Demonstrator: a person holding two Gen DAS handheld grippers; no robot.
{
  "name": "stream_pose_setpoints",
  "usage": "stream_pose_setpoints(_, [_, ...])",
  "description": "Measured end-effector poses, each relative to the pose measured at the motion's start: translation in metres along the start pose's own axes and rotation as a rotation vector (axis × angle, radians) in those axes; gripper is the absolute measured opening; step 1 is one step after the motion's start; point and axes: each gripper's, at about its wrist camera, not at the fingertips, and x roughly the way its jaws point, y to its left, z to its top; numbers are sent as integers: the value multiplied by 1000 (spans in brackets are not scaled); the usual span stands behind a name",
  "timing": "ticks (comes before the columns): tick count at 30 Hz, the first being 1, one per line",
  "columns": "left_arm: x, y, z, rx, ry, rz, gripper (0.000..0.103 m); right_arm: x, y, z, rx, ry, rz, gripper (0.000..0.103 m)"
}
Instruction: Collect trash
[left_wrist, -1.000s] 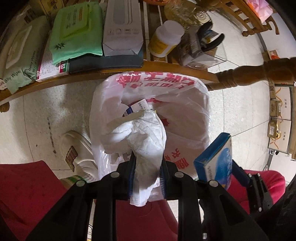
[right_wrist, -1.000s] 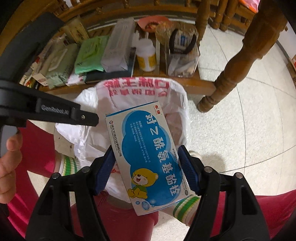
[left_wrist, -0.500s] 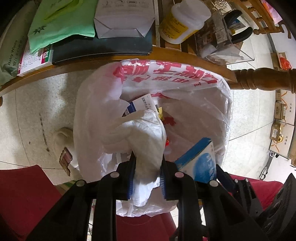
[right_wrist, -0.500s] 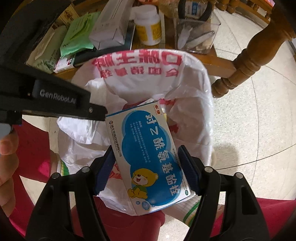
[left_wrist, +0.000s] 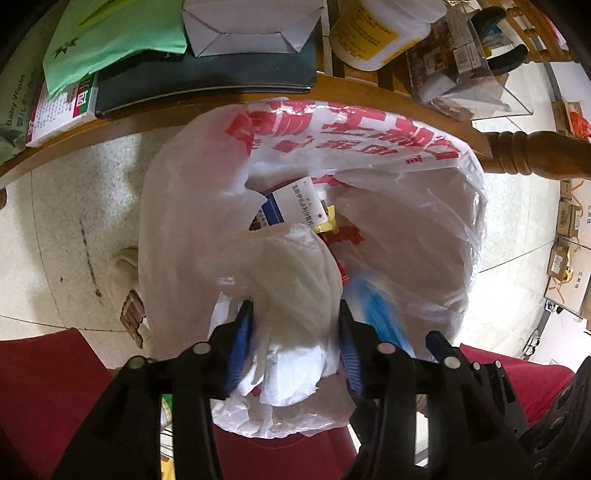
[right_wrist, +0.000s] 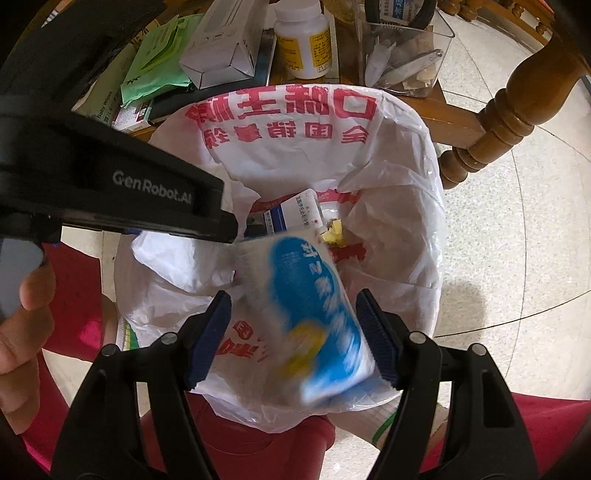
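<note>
A white plastic trash bag with red print (left_wrist: 369, 136) (right_wrist: 288, 110) stands open on the floor below both grippers, with a small white and blue box (left_wrist: 295, 206) inside. My left gripper (left_wrist: 295, 332) holds crumpled white tissue (left_wrist: 291, 280) between its jaws, which have spread wider, over the bag's mouth. My right gripper (right_wrist: 295, 332) is open; the blue and white medicine box (right_wrist: 314, 314) is blurred, loose between the fingers, falling into the bag. It also shows as a blue blur in the left wrist view (left_wrist: 376, 314).
A low wooden shelf (left_wrist: 221, 107) behind the bag carries a green wipes pack (left_wrist: 110, 40), a white carton (left_wrist: 251, 26), a white pill bottle (right_wrist: 303, 40) and a clear organiser (right_wrist: 402, 55). A table leg (right_wrist: 495, 122) stands right. Red-clad legs lie below.
My right gripper has opened and the blue medicine box is dropping into the bag. My left gripper's jaws have spread wider around the tissue. Both grippers moved closer over the bag.
</note>
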Motion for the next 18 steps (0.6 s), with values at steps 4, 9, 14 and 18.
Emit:
stream_pose_setpoints(4, [-1,-2,-1,11,-6,13,56,2,0,1,9,4,9,69])
stream_pose_setpoints(9, [-6,-7,-1,15,-12,8,70,1,-2,1,12,1,15,70])
stream_pose_setpoints(14, [-8,-7,-2,14,-12,17,73,-3,-3,1,18,-4,17,70])
stream_pose_setpoints(18, [-14,-4,-4,4,-30,39,75,-6,-6,2,17,-17,9,75])
